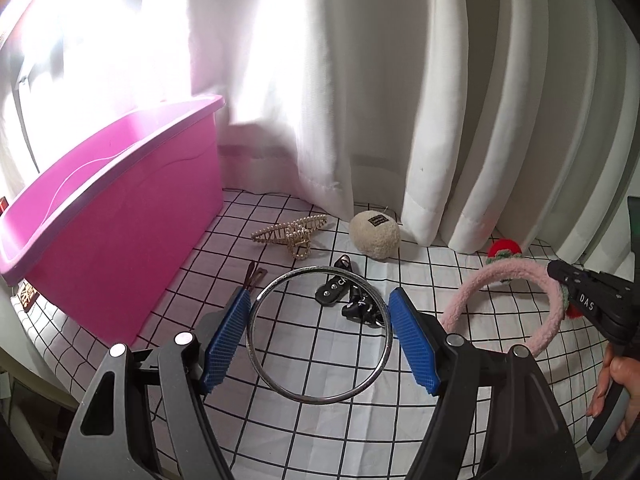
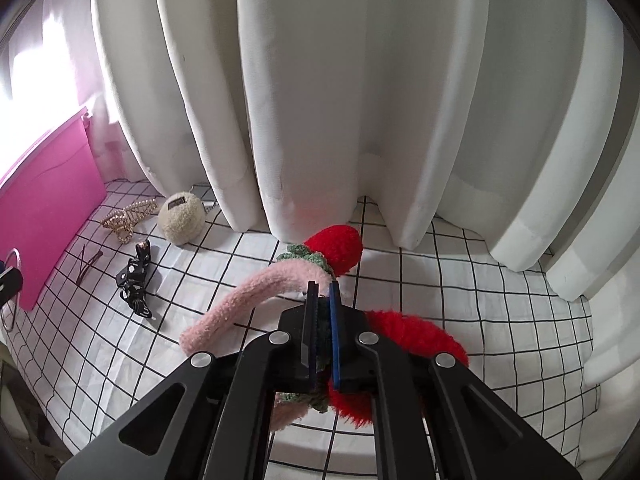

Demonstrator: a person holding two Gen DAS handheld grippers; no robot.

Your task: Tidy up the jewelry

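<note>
Bin (image 1: 120, 216): standing at the left on the cloth (image 1: 320, 360), curtain (image 1: 400, 80) hanging behind.
Claw clip (image 1: 292, 232): lying just right of the bin, plush ball (image 1: 375, 234) sitting to its right, near the curtain.
Hairpin (image 1: 254, 274): lying before the claw clip.
Strap clips (image 1: 344, 296): lying before the plush ball.
Ring (image 1: 256, 308): sitting between the left gripper (image 1: 318, 320) fingers, nearer the camera than the strap clips.
Headband (image 2: 240, 300): lying to the right, passing between the right gripper (image 2: 322, 328) fingers.

Magenta bin (image 1: 120, 216); white cloth (image 1: 320, 360) gridded in black; silver bangle (image 1: 318, 334); pink headband (image 2: 240, 300) with red pom-poms (image 2: 336, 248); cream puff (image 1: 375, 234); gold clip (image 1: 292, 234); white curtain (image 2: 320, 100); blue claw pads (image 1: 412, 344).
</note>
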